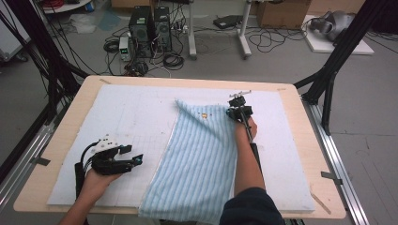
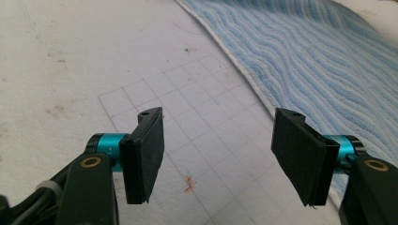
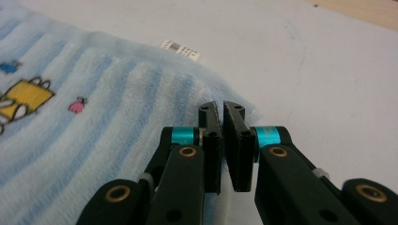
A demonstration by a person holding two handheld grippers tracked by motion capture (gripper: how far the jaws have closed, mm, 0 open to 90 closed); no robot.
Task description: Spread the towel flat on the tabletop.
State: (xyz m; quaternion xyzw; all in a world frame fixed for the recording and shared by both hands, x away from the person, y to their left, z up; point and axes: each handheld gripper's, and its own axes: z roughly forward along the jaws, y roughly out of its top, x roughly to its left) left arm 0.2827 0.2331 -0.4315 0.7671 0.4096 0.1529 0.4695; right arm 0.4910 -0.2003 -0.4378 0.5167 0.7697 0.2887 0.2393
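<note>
Two grippers are mine, and they are doing different jobs just now. My right gripper (image 3: pixel 220 140) has its black jaws pressed nearly together on the far right corner of the light blue striped terry towel (image 1: pixel 199 159), with a fold of the cloth pinched between the pads; in the right gripper view the towel bunches up at the jaw tips, beside a small white barcode label (image 3: pixel 180 49) sewn at the hem and a little yellow embroidered picture (image 3: pixel 26 96). My left gripper (image 1: pixel 136 159) hovers low over the white padded mat (image 1: pixel 136 112), jaws spread wide with nothing between them.

The towel lies lengthwise down the middle of the mat, its near end hanging over the edge of the light wooden table (image 1: pixel 70 122) on my side, its far left corner apparently already turned in, so the far edge runs at a slant. From my left jaws the towel's long white-hemmed edge lies just off to the right, near but not touching.

I judge the step in hand to be taking hold of a corner for folding or straightening the towel. Next I would need my left jaws to cross to that near edge and close on it, then move both hands together, keeping the cloth taut so it doesn't slip out or drag crooked.
</note>
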